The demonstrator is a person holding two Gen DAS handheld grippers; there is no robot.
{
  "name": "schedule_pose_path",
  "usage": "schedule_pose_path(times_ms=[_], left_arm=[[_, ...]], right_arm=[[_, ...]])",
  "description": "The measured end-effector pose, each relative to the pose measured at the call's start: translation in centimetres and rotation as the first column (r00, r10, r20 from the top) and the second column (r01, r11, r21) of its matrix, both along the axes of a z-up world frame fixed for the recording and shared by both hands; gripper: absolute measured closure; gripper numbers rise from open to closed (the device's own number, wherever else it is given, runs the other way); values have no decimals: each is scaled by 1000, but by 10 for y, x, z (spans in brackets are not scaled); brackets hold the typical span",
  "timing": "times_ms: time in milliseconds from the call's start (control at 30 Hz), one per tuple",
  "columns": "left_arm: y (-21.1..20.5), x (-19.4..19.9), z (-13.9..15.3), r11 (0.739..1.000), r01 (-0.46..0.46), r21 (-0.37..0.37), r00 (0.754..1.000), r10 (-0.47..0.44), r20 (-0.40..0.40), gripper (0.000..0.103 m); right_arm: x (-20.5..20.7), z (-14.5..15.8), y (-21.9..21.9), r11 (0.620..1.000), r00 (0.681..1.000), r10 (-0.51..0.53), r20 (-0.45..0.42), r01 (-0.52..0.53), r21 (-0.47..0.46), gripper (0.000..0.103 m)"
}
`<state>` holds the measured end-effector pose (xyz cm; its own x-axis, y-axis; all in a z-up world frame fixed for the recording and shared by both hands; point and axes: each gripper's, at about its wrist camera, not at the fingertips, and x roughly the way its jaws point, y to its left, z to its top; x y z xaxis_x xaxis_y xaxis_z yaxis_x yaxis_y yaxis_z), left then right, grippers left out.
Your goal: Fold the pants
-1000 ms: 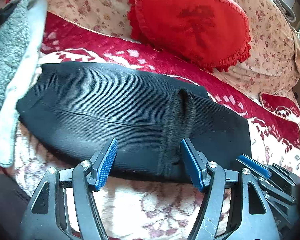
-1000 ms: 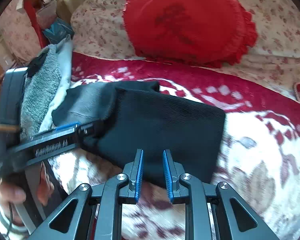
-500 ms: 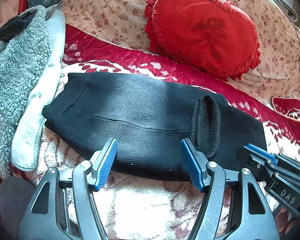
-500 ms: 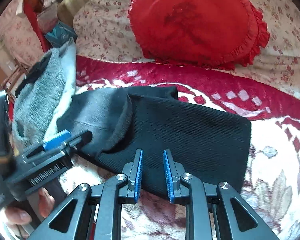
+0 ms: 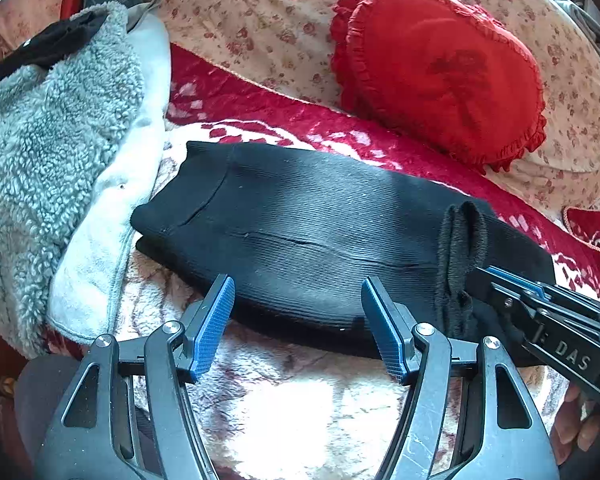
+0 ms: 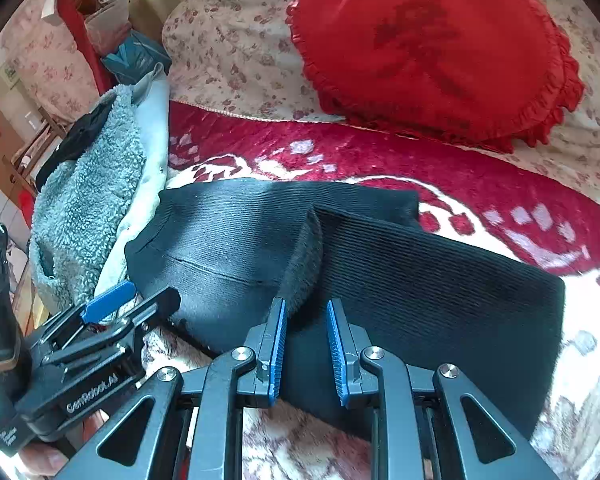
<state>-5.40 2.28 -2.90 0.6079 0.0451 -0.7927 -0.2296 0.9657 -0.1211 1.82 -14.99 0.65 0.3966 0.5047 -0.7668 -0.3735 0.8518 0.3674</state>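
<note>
Black ribbed pants (image 5: 312,232) lie folded on the red and white blanket, with a raised cuff fold (image 5: 462,248) standing up near their right end. They also show in the right wrist view (image 6: 400,276). My left gripper (image 5: 298,320) is open and empty, just in front of the pants' near edge. My right gripper (image 6: 304,340) is open with a narrow gap and empty, over the near edge beside the raised fold (image 6: 306,268). The right gripper (image 5: 540,312) shows at the right in the left wrist view. The left gripper (image 6: 112,312) shows at the left in the right wrist view.
A grey fleece garment with a white lining (image 5: 56,160) lies to the left of the pants. A red heart cushion (image 5: 440,68) leans on the floral sofa back (image 5: 260,20). The red and white blanket (image 5: 300,400) covers the seat.
Both grippers have drawn back toward the near edge, so more of the pants shows. The raised fold has narrowed. The jaws have not changed.
</note>
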Motion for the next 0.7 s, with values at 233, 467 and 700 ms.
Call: schedule_pose_path(times_ms=[233,467,700], left_arm=[[8,0,-4,999,-23,-41,1000,23,-15,37],[16,0,-4,996,-46,-74,998,43,-35,37],[49,-17,-3,956,-114,-270,993,111,-26,31]], right_arm=[[8,-2,19,999,999,44,-9,-44,-22,83],[11,14,23,997,997,68,20,-69,18,74],[30,30,60,983,984,174,39,-176,51,58]])
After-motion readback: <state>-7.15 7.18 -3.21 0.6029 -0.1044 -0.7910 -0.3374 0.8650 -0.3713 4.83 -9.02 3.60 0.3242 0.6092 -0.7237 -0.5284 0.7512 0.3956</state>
